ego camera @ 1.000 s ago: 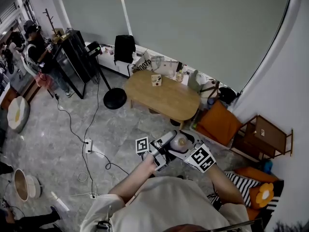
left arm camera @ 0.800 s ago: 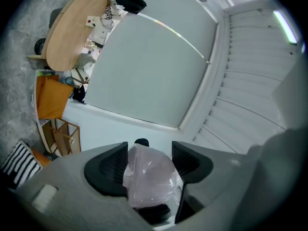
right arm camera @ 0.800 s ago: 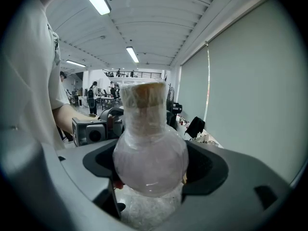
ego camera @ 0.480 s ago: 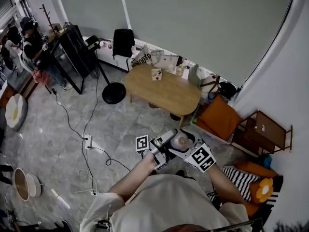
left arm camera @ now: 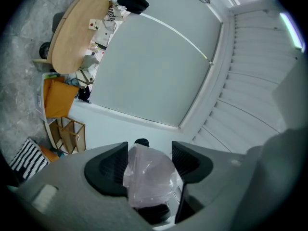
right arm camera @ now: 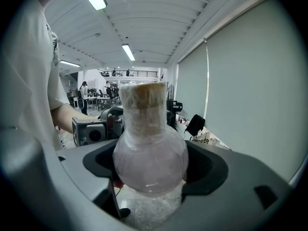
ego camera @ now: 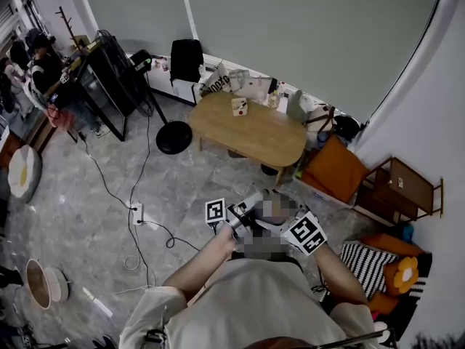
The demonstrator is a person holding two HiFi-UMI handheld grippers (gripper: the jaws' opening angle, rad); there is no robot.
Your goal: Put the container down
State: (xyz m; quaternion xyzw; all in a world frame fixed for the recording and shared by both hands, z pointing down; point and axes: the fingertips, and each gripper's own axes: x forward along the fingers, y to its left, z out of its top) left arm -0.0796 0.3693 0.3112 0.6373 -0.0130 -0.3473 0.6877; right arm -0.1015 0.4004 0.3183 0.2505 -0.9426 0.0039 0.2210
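The container [right arm camera: 150,155] is a round clear flask wrapped in plastic film, with a brown stopper [right arm camera: 142,91] on top. My right gripper [right arm camera: 150,172] is shut on its bulb, one jaw on each side. My left gripper [left arm camera: 149,166] is shut on a film-wrapped part of the container [left arm camera: 150,174]. In the head view both grippers meet in front of the person's chest: the left gripper [ego camera: 247,209] and the right gripper [ego camera: 290,227]. A mosaic patch hides the container there. It is held up in the air, well short of the oval wooden table [ego camera: 251,133].
A small box [ego camera: 237,106] stands on the table and bags line the wall behind it. An orange cushion [ego camera: 334,173], a wooden shelf [ego camera: 403,187] and a striped cushion [ego camera: 367,260] are at the right. A black stand base [ego camera: 174,138] and cables [ego camera: 138,213] lie on the floor. People [ego camera: 36,57] stand far left.
Both grippers keep their hold on the container in about the same spot before the chest. The head view has shifted a little, nothing else.
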